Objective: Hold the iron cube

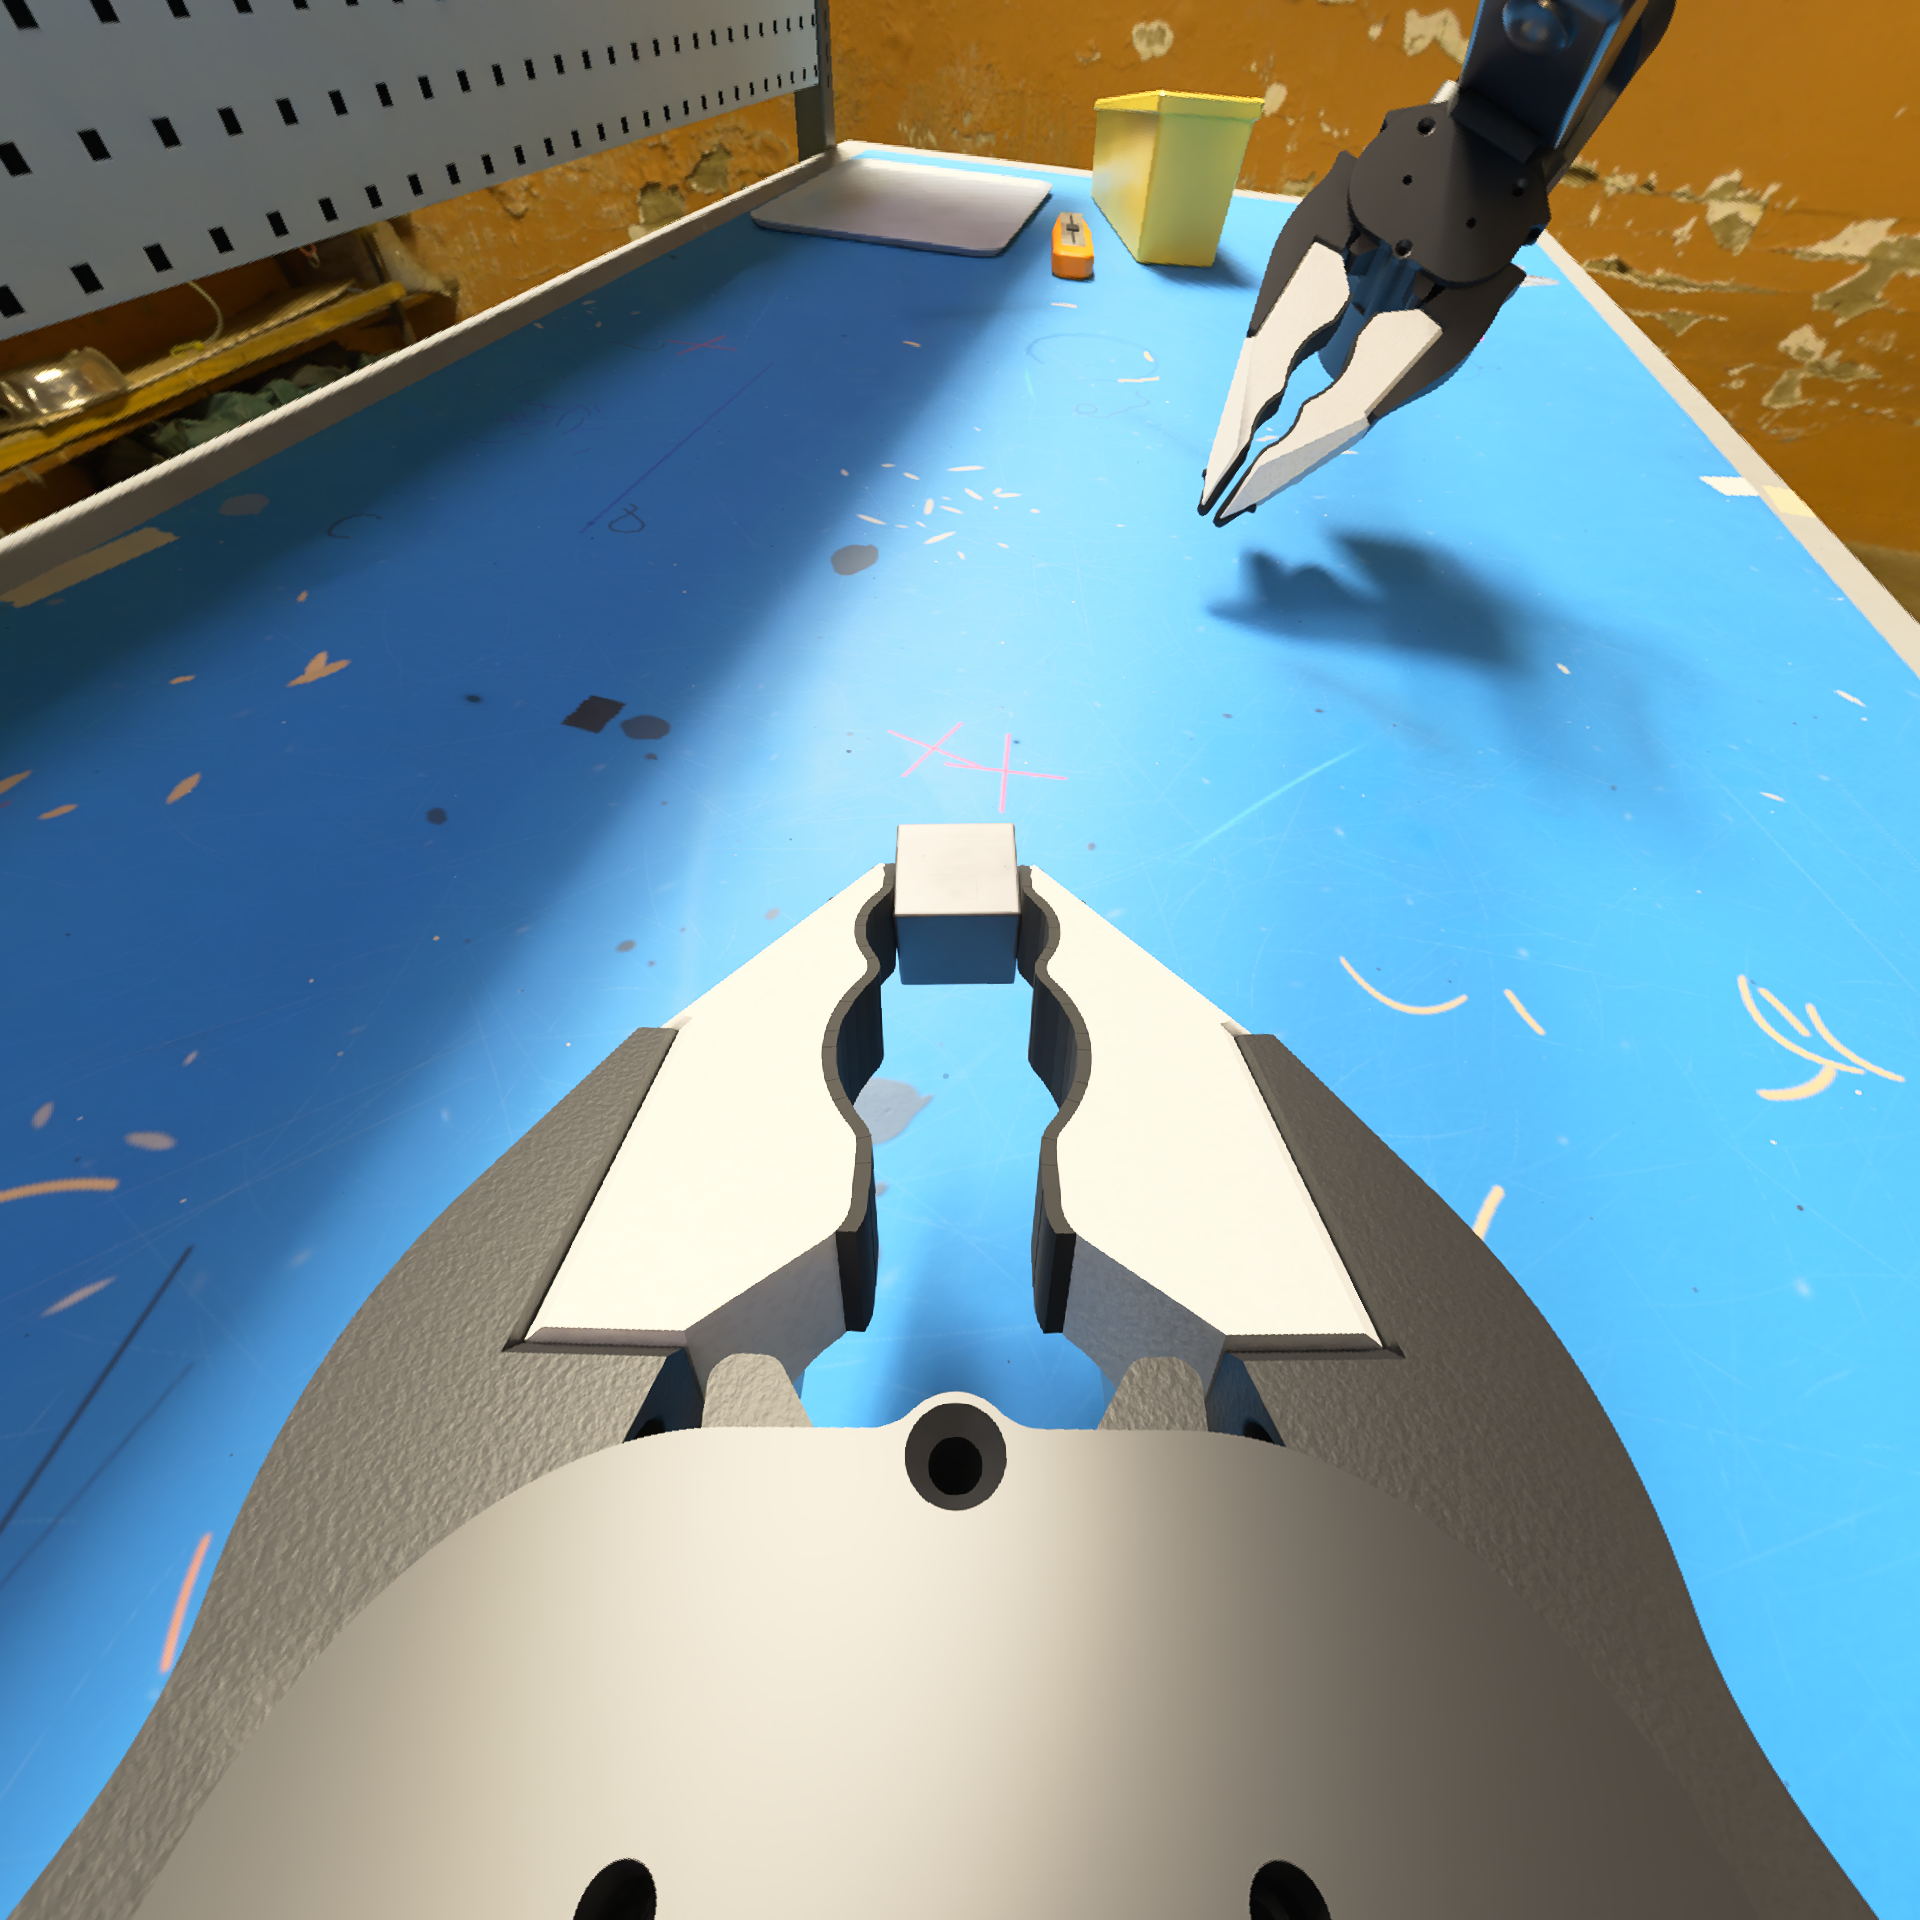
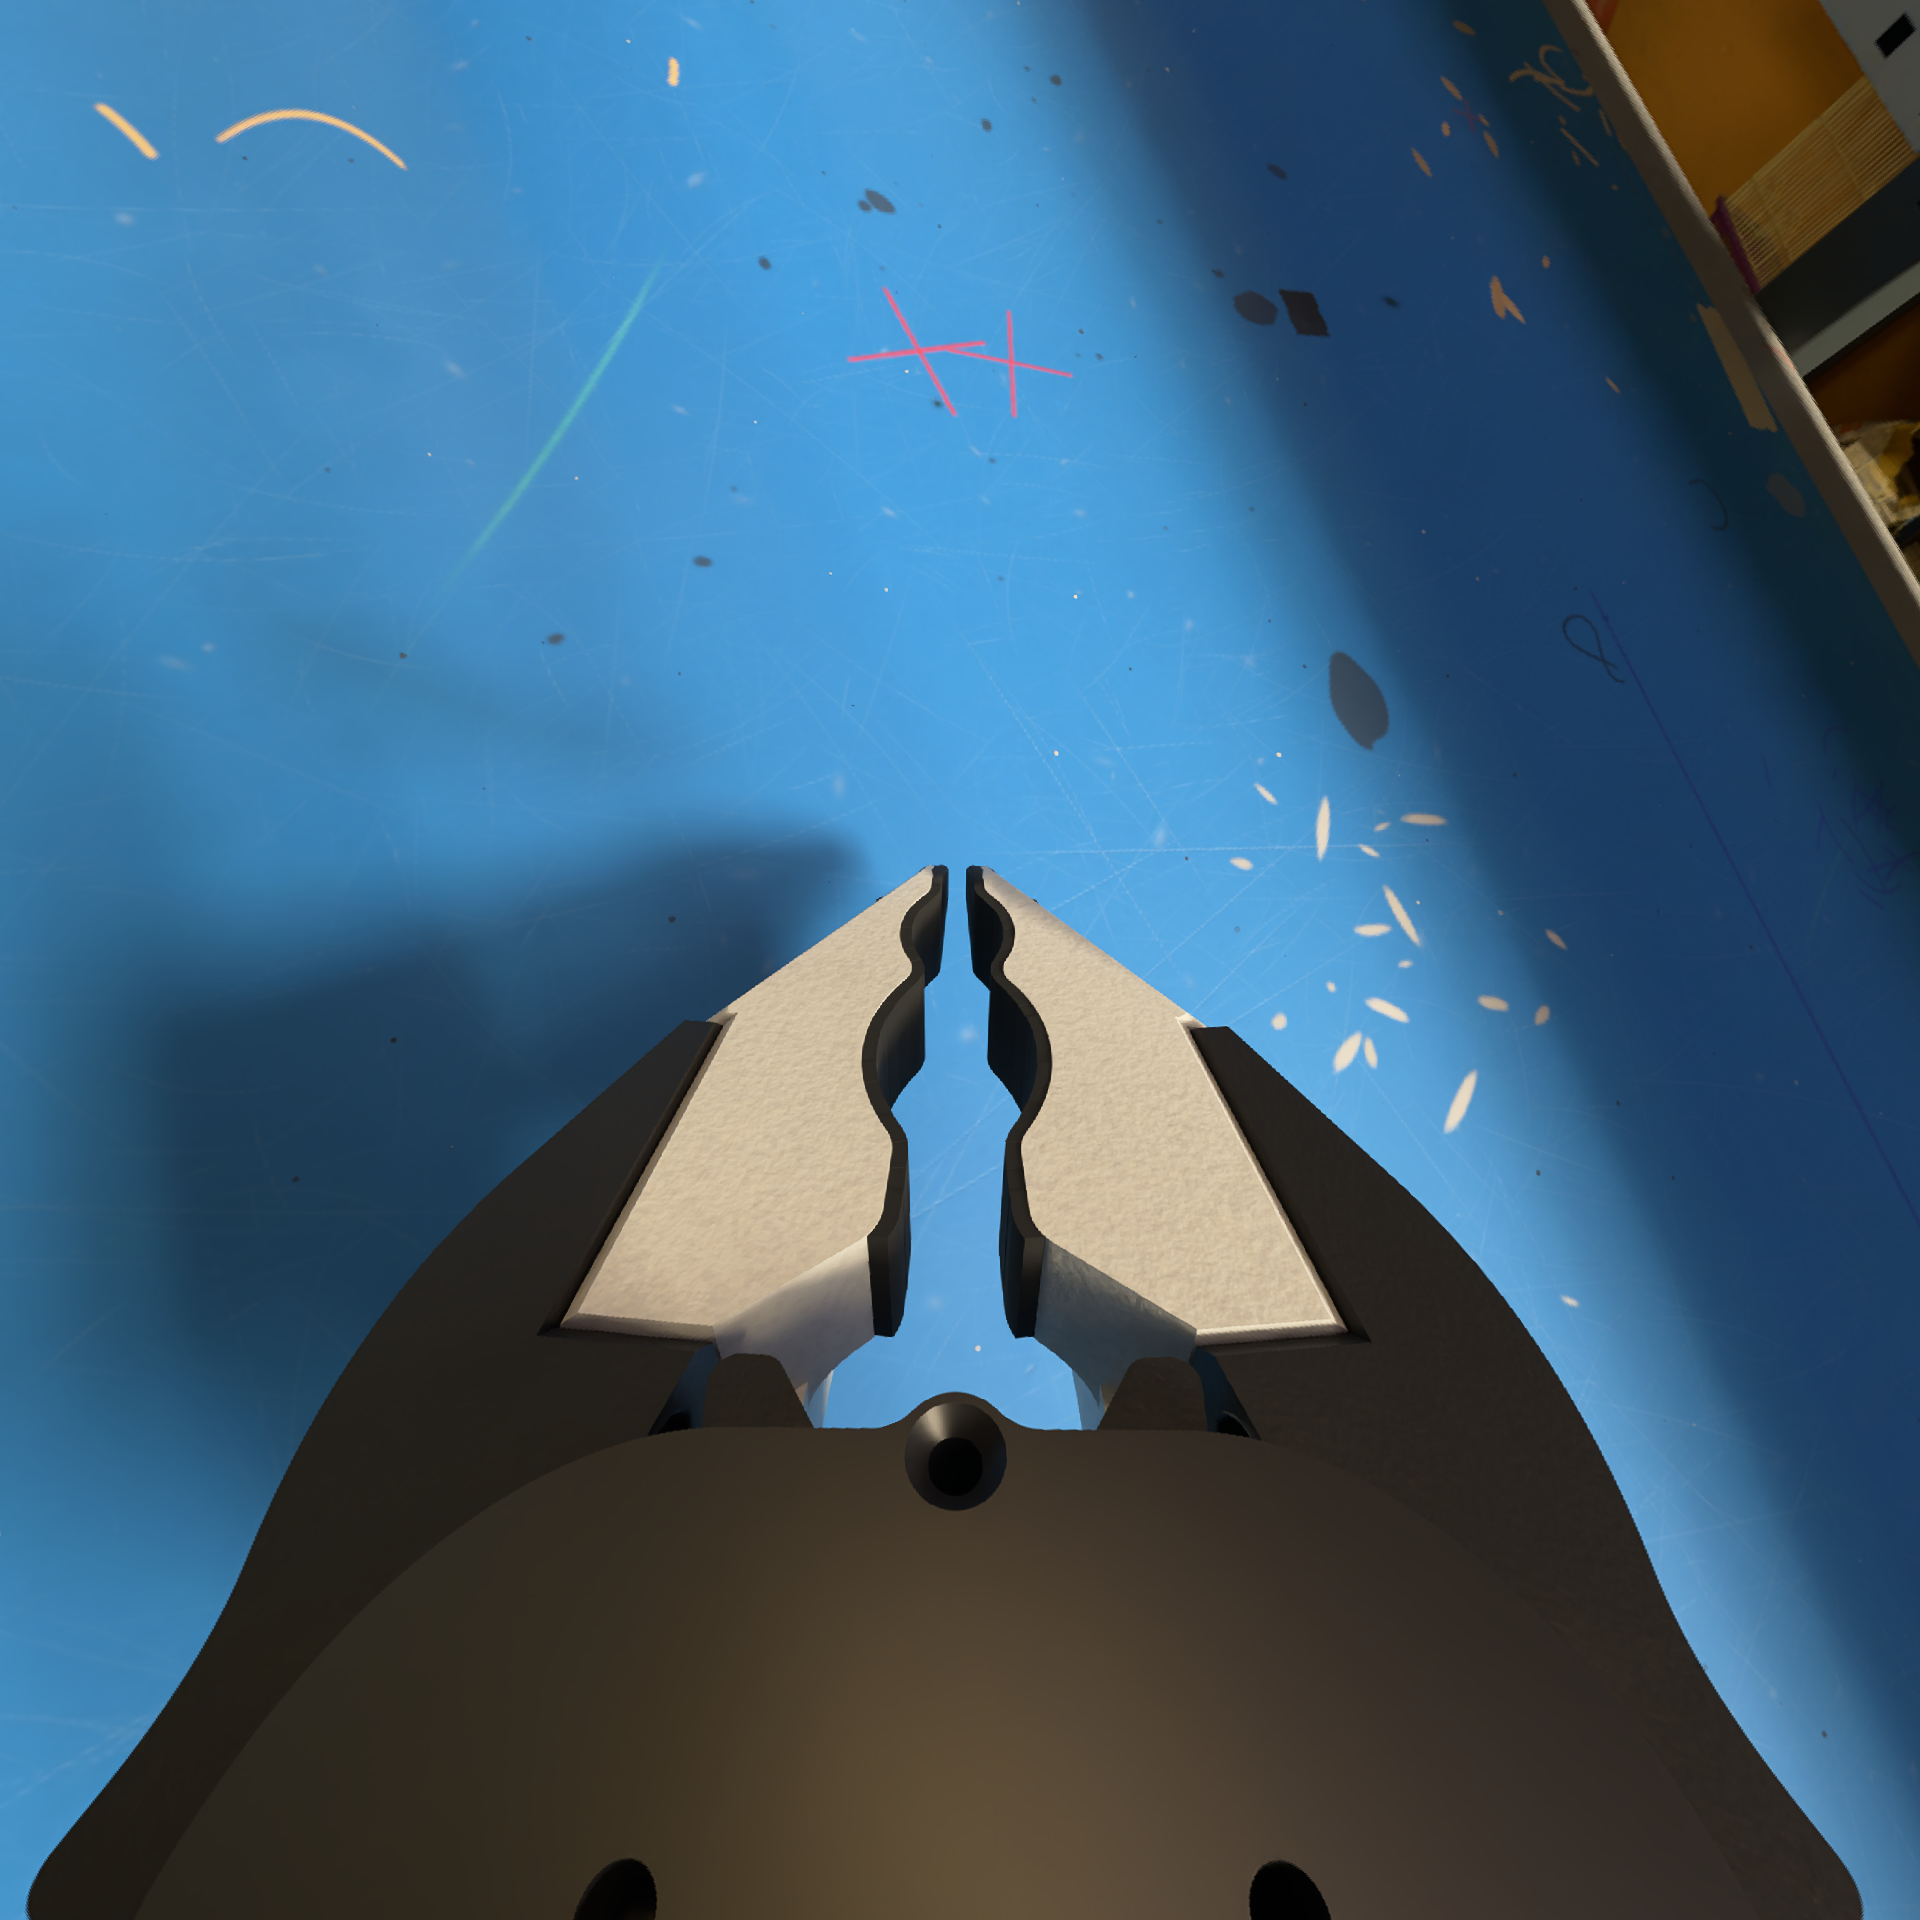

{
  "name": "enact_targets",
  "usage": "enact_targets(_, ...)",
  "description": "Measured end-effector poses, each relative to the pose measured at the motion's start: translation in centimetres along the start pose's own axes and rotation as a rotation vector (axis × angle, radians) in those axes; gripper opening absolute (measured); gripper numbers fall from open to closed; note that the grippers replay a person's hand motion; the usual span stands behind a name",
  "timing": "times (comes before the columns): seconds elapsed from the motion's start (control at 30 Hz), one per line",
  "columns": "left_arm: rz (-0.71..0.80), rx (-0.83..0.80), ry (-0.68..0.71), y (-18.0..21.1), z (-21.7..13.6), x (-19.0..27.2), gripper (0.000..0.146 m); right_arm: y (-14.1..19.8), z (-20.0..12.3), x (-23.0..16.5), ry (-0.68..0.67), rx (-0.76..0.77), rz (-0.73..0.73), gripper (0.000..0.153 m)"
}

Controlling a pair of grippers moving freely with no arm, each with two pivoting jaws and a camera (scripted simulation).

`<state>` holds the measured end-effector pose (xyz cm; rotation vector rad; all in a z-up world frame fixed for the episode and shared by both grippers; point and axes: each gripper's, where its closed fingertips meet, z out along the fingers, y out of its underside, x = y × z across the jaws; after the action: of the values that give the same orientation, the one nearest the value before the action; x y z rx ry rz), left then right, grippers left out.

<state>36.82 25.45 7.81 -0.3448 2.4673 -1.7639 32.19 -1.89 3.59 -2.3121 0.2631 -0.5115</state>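
Two fingers of the left gripper (image 1: 956, 914) pinch the iron cube (image 1: 955, 902) at their tips, above the blue table (image 1: 416, 831). No label shows on it. Beyond lie a grey tray (image 1: 904, 208), an orange tool (image 1: 1072, 247) and a yellow bin (image 1: 1174, 177) near the far edge, well apart from the cube. Only the left wrist view shows these. Farther right, the right gripper (image 2: 956, 883) hovers with its fingers nearly together, gripping nothing, over open table with pink crosses (image 2: 956, 353).

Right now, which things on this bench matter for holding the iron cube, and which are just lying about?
Job:
iron cube
left gripper, shut on it

Lying about:
right gripper, shut, empty
yellow bin
orange tool
grey pad
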Motion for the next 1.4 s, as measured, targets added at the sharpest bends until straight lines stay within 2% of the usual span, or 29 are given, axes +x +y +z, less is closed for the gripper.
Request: enact_targets(1.4,0.009,-0.004,0.011,0.11,-0.25,0.15,0.022,0.09,0.05,-0.18,-0.003,-0.009,-0.011,0.003)
